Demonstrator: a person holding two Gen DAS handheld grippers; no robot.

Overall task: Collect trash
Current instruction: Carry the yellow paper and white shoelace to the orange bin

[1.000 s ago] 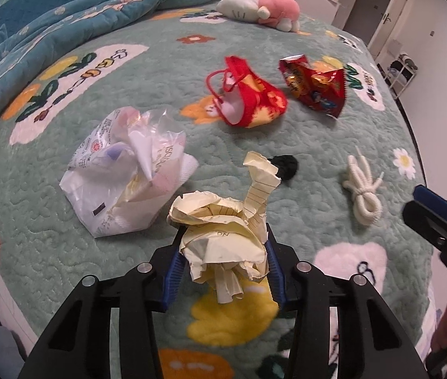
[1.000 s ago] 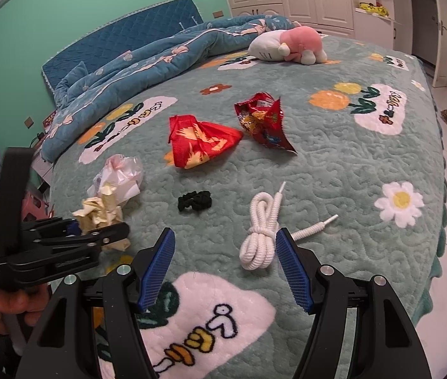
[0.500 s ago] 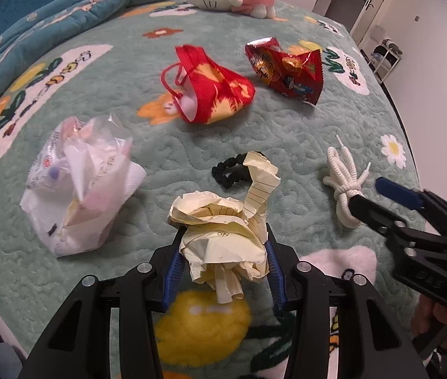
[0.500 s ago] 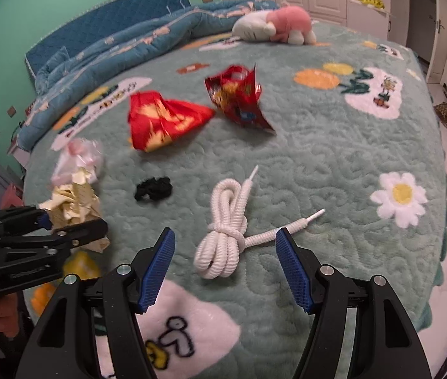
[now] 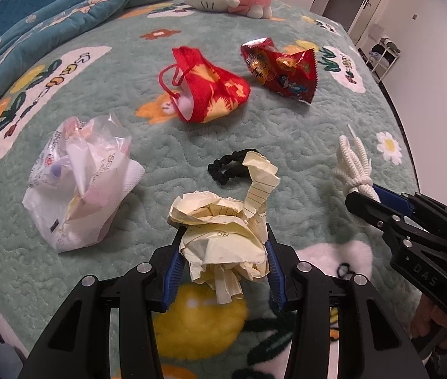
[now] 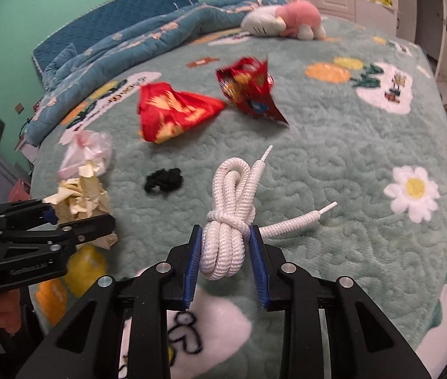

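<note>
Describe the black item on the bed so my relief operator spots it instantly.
On the green quilted bedspread, look in the middle of the scattered litter, nearer than the red pouch. The black scrunchie lies there, between the crumpled yellow paper and the white rope bundle. It is the only small, dark, frilly loop.

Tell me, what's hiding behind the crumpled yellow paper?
Behind the crumpled yellow paper lies a black hair tie on the green blanket. The paper covers its right end.

Left gripper [image 5: 223, 262] clamping crumpled yellow lined paper [image 5: 223, 237]; black hair tie [image 5: 228, 167] just beyond, crumpled plastic bag [image 5: 81, 183] to its left.
</note>
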